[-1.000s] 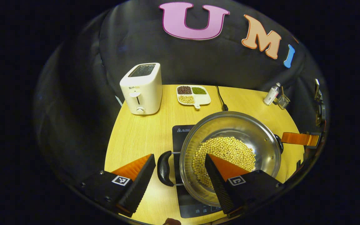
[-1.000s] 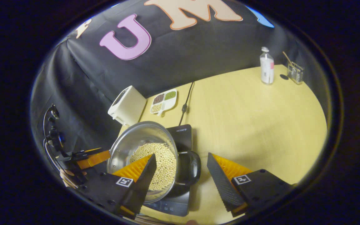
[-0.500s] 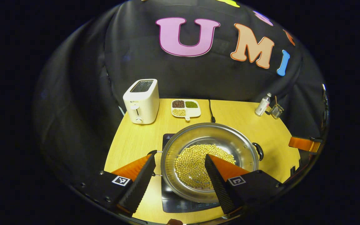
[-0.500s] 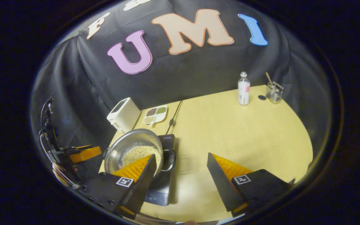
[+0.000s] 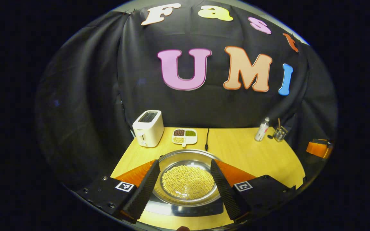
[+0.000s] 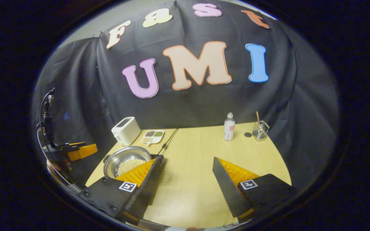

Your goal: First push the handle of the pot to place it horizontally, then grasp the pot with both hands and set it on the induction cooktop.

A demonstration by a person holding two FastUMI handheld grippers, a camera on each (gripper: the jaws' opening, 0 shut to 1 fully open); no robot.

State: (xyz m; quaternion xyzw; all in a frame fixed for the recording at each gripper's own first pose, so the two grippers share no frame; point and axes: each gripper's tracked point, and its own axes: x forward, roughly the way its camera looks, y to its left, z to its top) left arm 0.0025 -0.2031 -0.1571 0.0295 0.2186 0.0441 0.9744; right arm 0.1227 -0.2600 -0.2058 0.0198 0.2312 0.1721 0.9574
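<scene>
Left hand-held gripper (image 5: pixel 183 183): fingers spread wide, nothing pinched, held back from the near edge of the worktop (image 5: pixel 246 154) with the pot (image 5: pixel 188 179) framed between them. Right hand-held gripper (image 6: pixel 185 184): likewise spread and empty, over the bare middle of the worktop toward its near edge; in the left gripper view it sits off the right edge of the worktop. The left one appears beyond the left edge in the right gripper view, held by a hand (image 6: pixel 58 166). Pot sits on the induction cooktop (image 5: pixel 185 210) at the near edge of the worktop, holding a shallow layer of soybeans (image 5: pixel 188 181); one side handle (image 6: pixel 107 158) visible, looks level. Judgement: placement appears done, both grippers apart from the pot because the carry is finished. At the far edge: white toaster (image 5: pixel 148 128) toward the left corner, a divided dish (image 5: pixel 184 136) with dark red, green and yellow beans in separate compartments, the cooktop's cord (image 5: pixel 207 139), a bottle (image 5: pixel 262 129), and a small glass jar (image 5: pixel 280 133) holding a stick.
</scene>
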